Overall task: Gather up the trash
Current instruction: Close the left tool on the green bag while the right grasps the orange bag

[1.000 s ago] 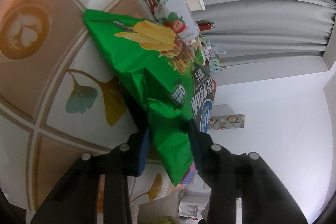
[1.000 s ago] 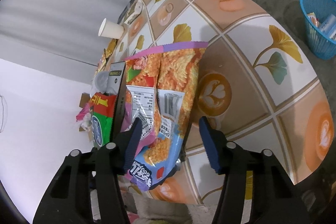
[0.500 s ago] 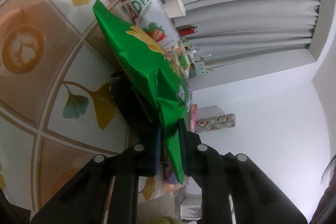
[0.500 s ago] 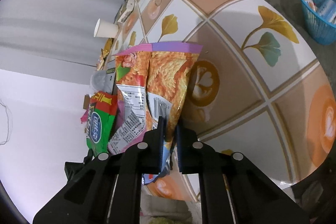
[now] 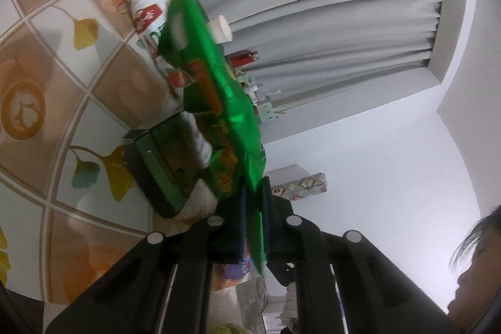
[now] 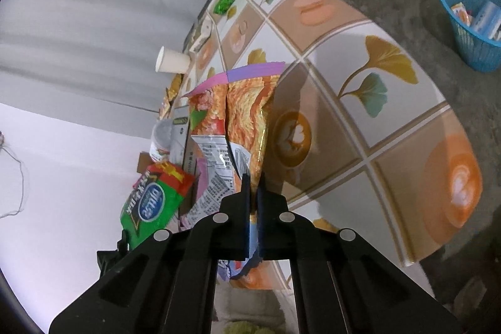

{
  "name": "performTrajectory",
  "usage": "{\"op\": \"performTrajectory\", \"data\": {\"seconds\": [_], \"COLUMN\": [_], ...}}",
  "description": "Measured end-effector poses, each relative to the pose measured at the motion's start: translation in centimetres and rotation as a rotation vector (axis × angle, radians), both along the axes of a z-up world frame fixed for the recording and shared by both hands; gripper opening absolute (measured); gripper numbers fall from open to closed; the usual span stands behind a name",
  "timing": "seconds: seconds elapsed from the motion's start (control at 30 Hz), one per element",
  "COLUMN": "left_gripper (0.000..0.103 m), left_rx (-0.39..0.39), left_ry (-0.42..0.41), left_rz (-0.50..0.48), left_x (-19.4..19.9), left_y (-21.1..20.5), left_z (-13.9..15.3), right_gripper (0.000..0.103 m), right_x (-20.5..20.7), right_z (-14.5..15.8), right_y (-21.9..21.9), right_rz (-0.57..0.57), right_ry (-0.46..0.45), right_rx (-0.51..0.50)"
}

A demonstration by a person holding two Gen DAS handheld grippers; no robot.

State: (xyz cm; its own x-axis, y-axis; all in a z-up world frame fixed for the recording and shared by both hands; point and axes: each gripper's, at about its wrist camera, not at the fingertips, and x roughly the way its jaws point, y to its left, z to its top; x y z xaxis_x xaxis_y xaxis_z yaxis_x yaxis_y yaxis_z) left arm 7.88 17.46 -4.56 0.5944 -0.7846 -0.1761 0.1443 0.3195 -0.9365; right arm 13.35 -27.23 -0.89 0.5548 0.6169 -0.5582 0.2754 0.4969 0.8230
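Observation:
In the left wrist view a green chip bag hangs edge-on above the tiled table. My left gripper has its jaws closing on the bag's lower end, with the pads pressing on the foil. In the right wrist view an orange and purple snack bag lies on the table. My right gripper is shut on that bag's near edge. The green chip bag also shows to the left there.
A red-capped milk bottle and a dark box lie under the green bag. A paper cup and a small green wrapper sit farther back. A blue basket holding wrappers stands on the floor at right. A person's head is at lower right.
Both grippers went from wide open to closed on their bags. The left one has lifted the green bag off the bottle and box and turned it edge-on. The right one edged forward.

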Motion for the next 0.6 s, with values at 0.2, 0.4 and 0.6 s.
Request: {"op": "performTrajectory", "data": {"seconds": [0.2, 0.4, 0.6], "left_gripper": [0.007, 0.007, 0.007], "left_rx": [-0.026, -0.019, -0.005], "left_ry": [-0.038, -0.083, -0.136], "left_rz": [0.000, -0.023, -0.069], "left_x": [0.3, 0.1, 0.4], "left_y": [-0.3, -0.8, -2.6], "left_z": [1.2, 2.7, 4.4], "right_gripper": [0.001, 0.001, 0.001], "right_x": [-0.2, -1.3, -2.4], "right_z": [0.4, 0.8, 1.1], "right_y": [-0.7, -2.2, -3.4], "right_rz": [-0.026, -0.051, -0.075], "right_ry": [-0.027, -0.059, -0.088], "right_rx": [0.017, 0.037, 0.055]}}
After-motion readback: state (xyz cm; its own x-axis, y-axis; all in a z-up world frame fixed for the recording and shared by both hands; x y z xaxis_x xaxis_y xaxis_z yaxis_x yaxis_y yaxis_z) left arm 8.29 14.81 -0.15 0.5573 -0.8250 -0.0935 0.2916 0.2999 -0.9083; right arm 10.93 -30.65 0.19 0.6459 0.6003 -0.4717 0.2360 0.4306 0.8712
